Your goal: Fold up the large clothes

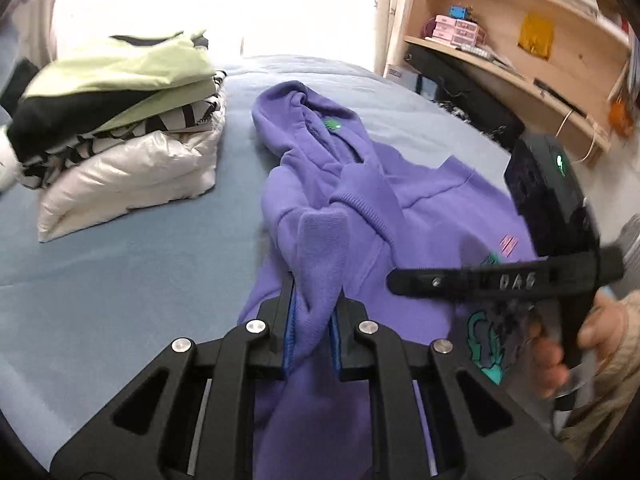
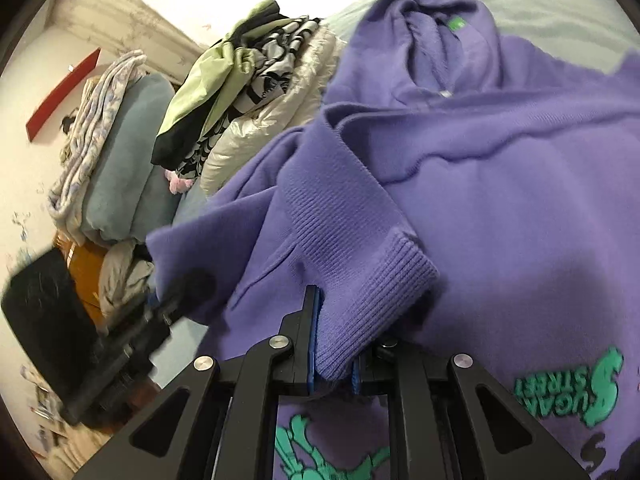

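I have both tools clamped on the purple hoodie (image 1: 432,216) spread on the bed (image 1: 120,272): left gripper (image 1: 314,320) pinches a fabric fold, right gripper (image 2: 336,344) the ribbed cuff (image 2: 360,272); I'd carry the 2 grips inward together, keeping the sleeve taut and flat.

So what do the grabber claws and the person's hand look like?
Both the left gripper and the right gripper are black angular plastic with triangular cut-outs, round silver bolts and blue finger pads. The right one has raised letters and a small green light. The bare hand wears a fuzzy beige sleeve.
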Demonstrator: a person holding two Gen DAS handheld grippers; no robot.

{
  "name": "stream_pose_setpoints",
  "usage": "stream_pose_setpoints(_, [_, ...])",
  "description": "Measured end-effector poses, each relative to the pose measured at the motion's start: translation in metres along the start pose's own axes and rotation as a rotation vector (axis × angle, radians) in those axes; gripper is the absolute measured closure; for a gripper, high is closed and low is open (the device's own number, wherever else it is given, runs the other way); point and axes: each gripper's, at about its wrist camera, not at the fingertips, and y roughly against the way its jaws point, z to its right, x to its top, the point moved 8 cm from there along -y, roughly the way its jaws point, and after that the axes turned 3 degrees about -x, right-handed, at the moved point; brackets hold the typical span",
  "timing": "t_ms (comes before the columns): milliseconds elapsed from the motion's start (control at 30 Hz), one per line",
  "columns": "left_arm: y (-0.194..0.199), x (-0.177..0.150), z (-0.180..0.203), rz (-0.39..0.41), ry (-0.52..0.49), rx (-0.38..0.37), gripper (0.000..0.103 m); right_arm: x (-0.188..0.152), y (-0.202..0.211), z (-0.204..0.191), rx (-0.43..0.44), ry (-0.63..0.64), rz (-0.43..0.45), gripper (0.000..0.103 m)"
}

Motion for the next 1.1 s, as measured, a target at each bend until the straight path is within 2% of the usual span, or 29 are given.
stream_pose_setpoints(67, [0.006,-0.001,0.006,0.039,-0.012,0.033,0.092,-0.004,0.005,0.002,0.008,-0.006,-0.006,0.091])
stream_pose_setpoints(167, [0.019,0.003,0.009,0.133,-0.035,0.147,0.093,-0.008,0.016,0.004,0.005,0.002,0.002,0.091])
stream_pose_setpoints(267, [0.029,0.006,0.011,0.195,-0.05,0.208,0.093,-0.009,0.021,0.003,-0.007,0.023,0.013,0.091])
stream_pose_setpoints(400, [0.028,0.007,-0.009,0.193,0.004,0.28,0.093,-0.01,0.017,0.0,-0.014,0.033,0.007,0.089])
stream_pose_setpoints(433, [0.026,0.008,-0.02,0.181,0.039,0.293,0.093,-0.01,0.017,-0.002,-0.004,0.027,0.003,0.086])
stream_pose_setpoints(467, [0.019,0.007,-0.038,0.153,0.108,0.308,0.093,-0.009,0.018,-0.003,0.011,0.024,0.0,0.079])
stream_pose_setpoints(500, [0.012,0.006,-0.051,0.128,0.155,0.313,0.093,-0.009,0.02,-0.007,0.034,0.024,0.002,0.066])
stream_pose_setpoints(600, [-0.013,-0.004,-0.091,0.046,0.322,0.299,0.092,-0.01,0.032,-0.018,0.061,0.053,0.032,0.045])
stream_pose_setpoints(700, [-0.019,-0.008,-0.102,0.031,0.371,0.301,0.091,-0.011,0.043,-0.021,0.054,0.081,0.054,0.042])
stream_pose_setpoints(900, [-0.003,0.001,-0.104,0.04,0.421,0.27,0.09,-0.011,0.055,-0.007,0.063,0.019,0.07,0.042])
stream_pose_setpoints(1000, [0.007,0.027,-0.098,0.049,0.371,0.257,0.09,-0.013,0.057,0.0,0.069,0.002,0.076,0.042])
stream_pose_setpoints(1100, [-0.009,0.051,-0.092,-0.006,0.299,0.241,0.09,-0.015,0.058,0.003,0.076,-0.004,0.077,0.042])
